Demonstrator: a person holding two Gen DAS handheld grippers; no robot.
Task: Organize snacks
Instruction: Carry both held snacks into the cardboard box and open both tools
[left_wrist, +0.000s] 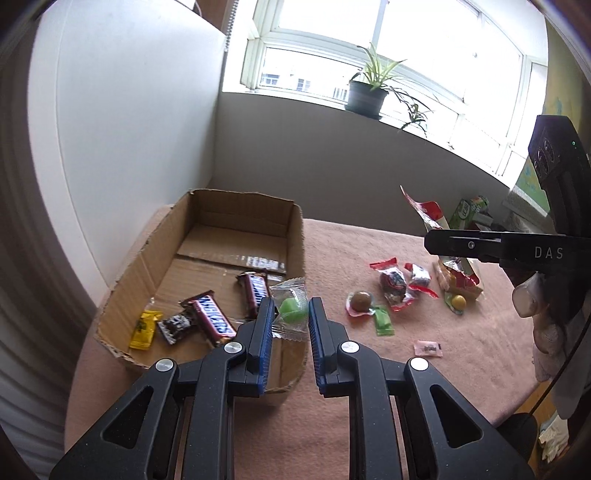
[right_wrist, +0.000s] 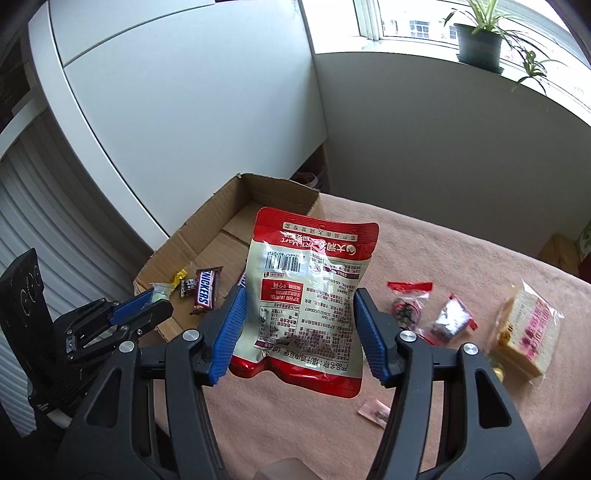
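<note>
Your left gripper (left_wrist: 291, 314) clasps a green candy (left_wrist: 292, 309) above the cardboard box (left_wrist: 147, 258), which sits at the pink-clothed table's (left_wrist: 351, 369) wall-side edge. Your right gripper (right_wrist: 297, 325) grips a red pouch (right_wrist: 308, 291); a potted plant (left_wrist: 369, 92) occupies the windowsill.

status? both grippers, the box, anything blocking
Left gripper shut on green candy above box wall. Right gripper shut on red pouch, lifted. Nothing blocking; loose snacks on cloth.

From close above the left gripper's fingers, we look toward twelve o'clock; our right-wrist view looks likewise. Both share the open brown cardboard box (left_wrist: 236, 236) (right_wrist: 236, 236) at ten o'clock.
</note>
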